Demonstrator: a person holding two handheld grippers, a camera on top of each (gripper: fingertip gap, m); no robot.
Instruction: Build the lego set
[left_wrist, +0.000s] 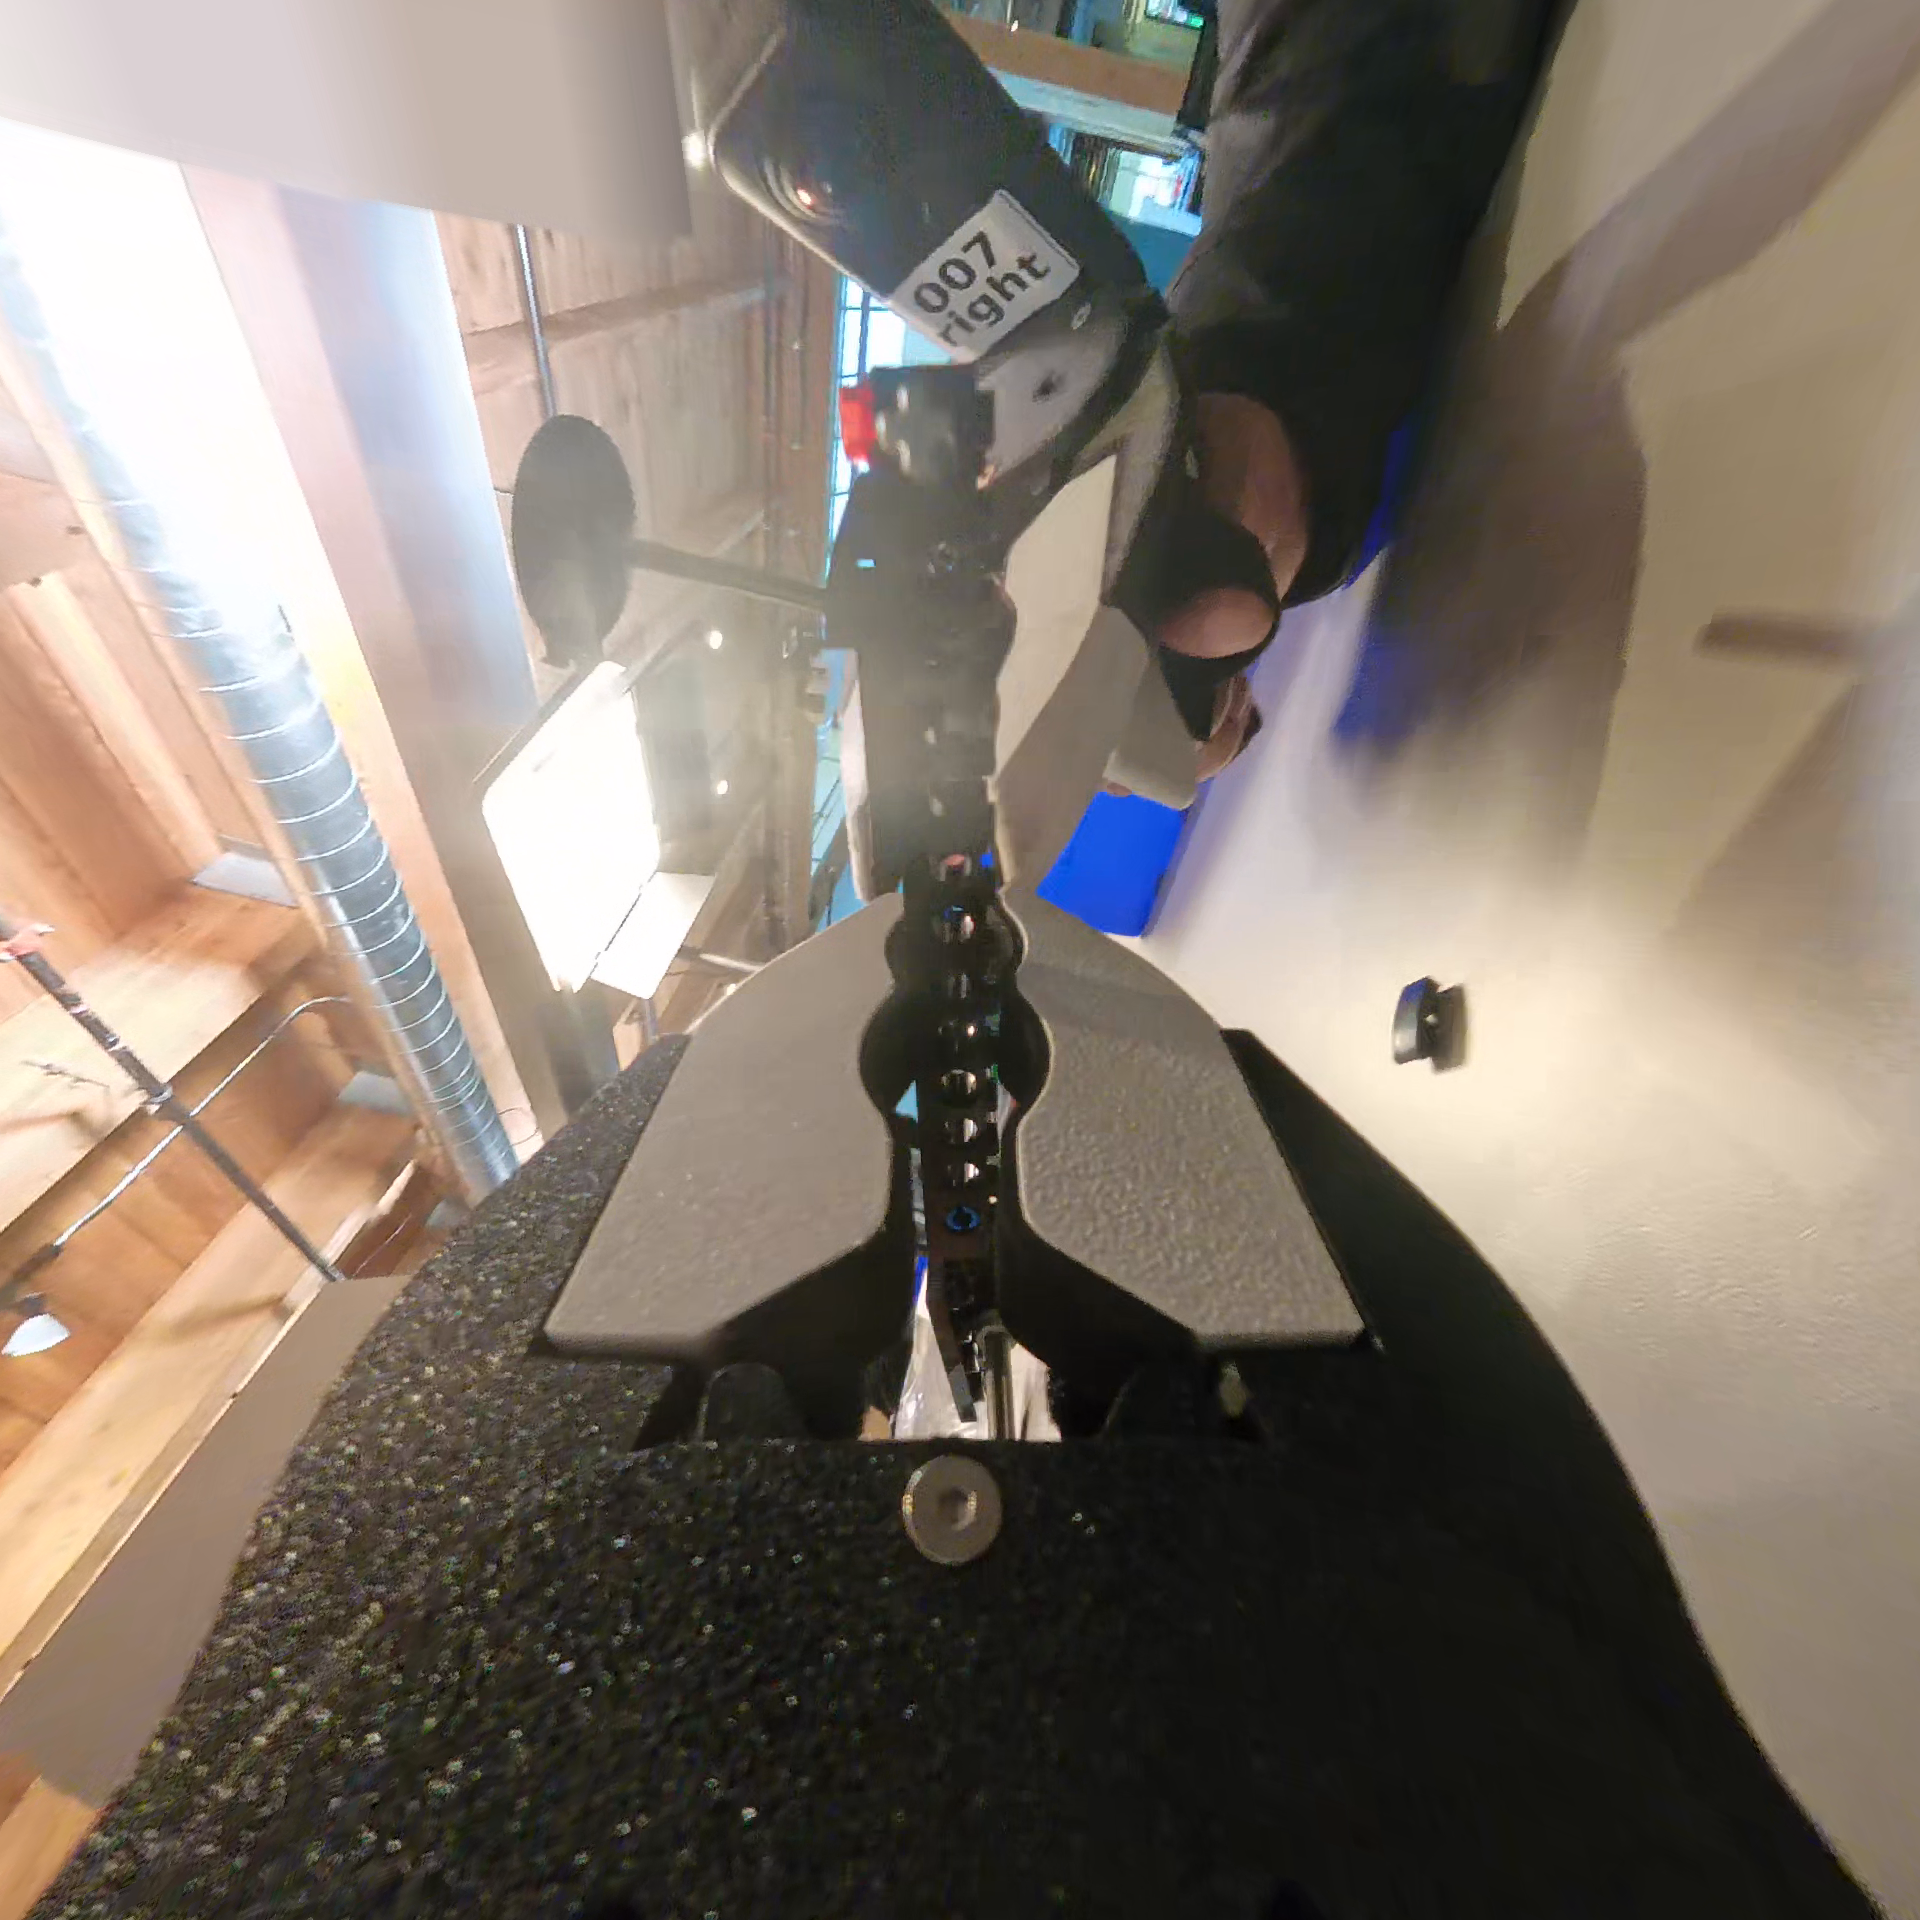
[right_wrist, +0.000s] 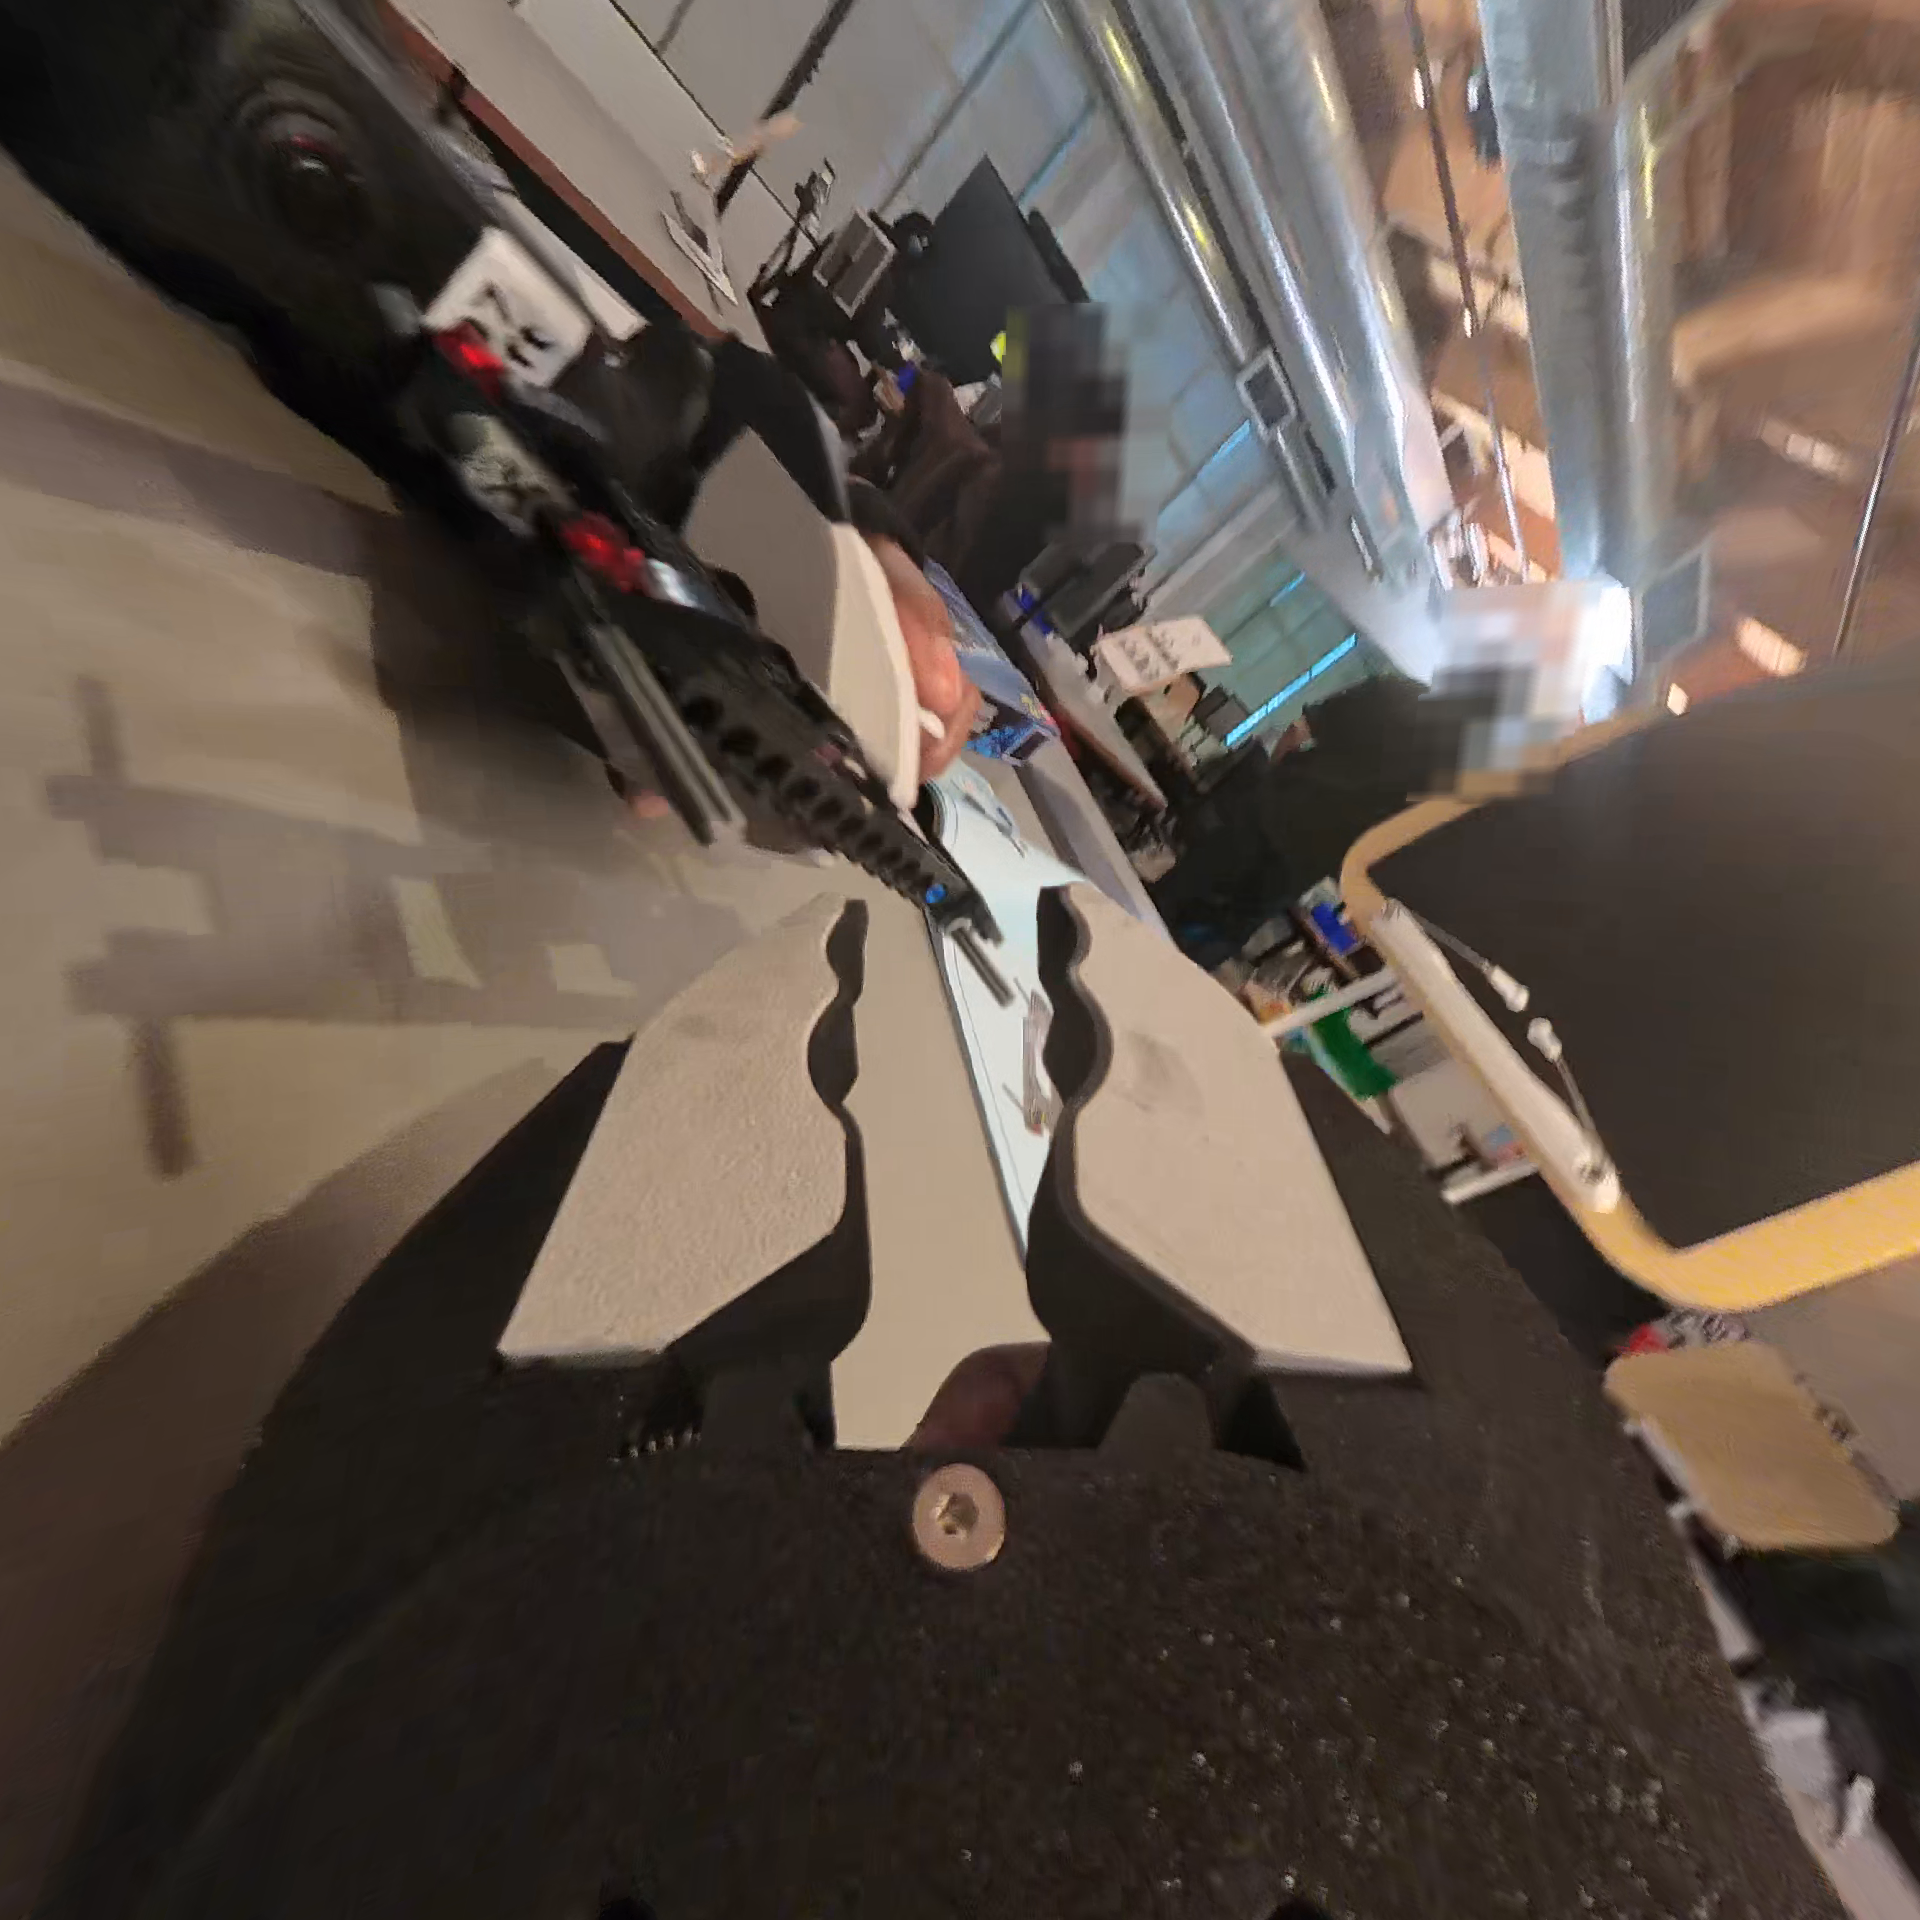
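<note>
Left gripper (left_wrist: 961, 935) jaws, nearly closed, pinch a black perforated bar (left_wrist: 961, 1122) that fills the narrow gap between them. At the bar's far end, the right gripper (right_wrist: 945, 899) jaws stand apart, holding nothing, above a pale blue sheet (right_wrist: 997, 1049) on the counter (right_wrist: 312, 623).

white sticker (left_wrist: 985, 278), lettered and numbered, on black camera housing (left_wrist: 862, 135)
</note>
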